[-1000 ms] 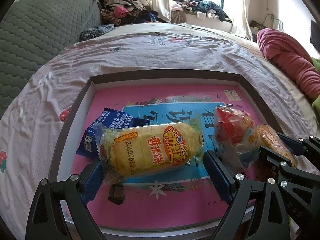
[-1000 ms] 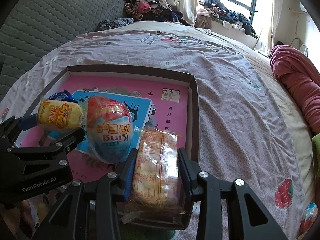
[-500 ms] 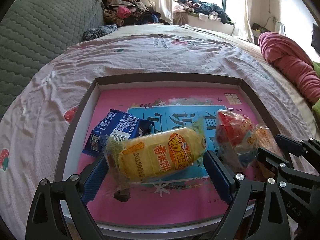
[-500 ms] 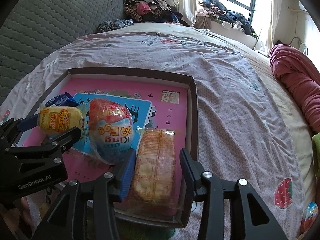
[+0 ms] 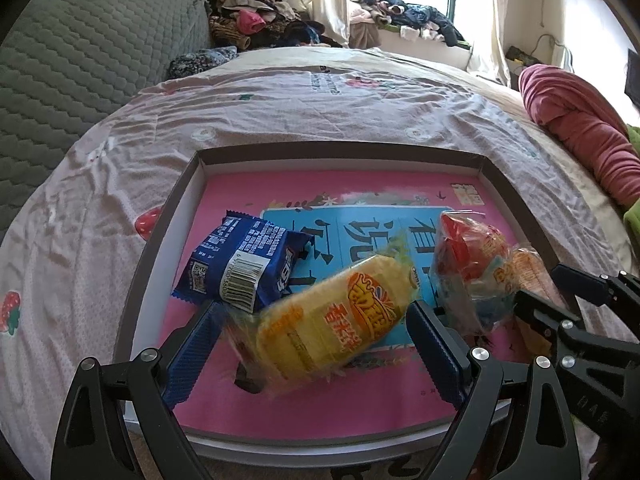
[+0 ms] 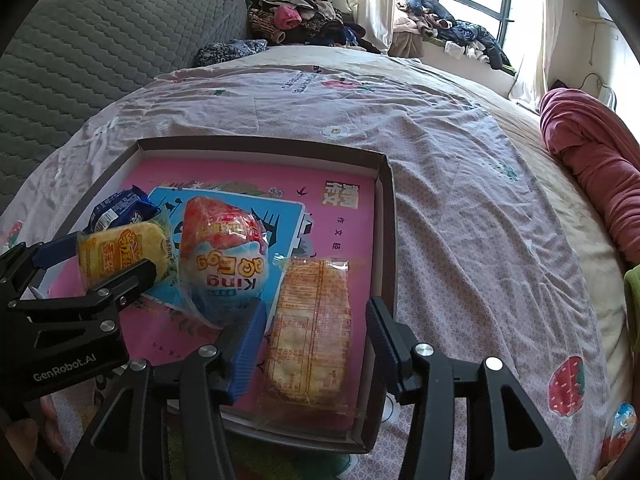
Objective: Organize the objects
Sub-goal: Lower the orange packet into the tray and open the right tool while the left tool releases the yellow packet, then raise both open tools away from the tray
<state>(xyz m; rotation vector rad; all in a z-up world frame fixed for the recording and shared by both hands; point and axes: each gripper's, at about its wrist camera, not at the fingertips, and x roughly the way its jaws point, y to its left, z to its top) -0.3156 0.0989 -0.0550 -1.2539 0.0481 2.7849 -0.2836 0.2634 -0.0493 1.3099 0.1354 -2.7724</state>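
Evidently four snack packets lie in the shallow box tray [image 6: 386,240] on the bed [image 6: 460,168]: one blue wafer packet [image 5: 244,264] at the far left, one yellow rice-cracker pack [image 5: 340,320] beside it, one egg-shaped toy packet [image 6: 224,256] in the middle, and one clear biscuit pack [image 6: 312,328] along the right wall. The left gripper [image 5: 316,344] stands wide, with the yellow pack blurred and tilted between its pads and seemingly touched by neither — it looks just dropped. The right gripper [image 6: 316,336] has its jaws opening around the biscuit pack, which lies flat on the tray floor with gaps on both sides. All four look light and crinkly; film wrappers are slippery, and the crackers and biscuits inside would likely snap under a hard squeeze — so take each across its short width at the middle, gently. The egg is rounder and stiffer, and would probably roll if nudged. One red blanket [image 6: 592,160] lies at the far right.
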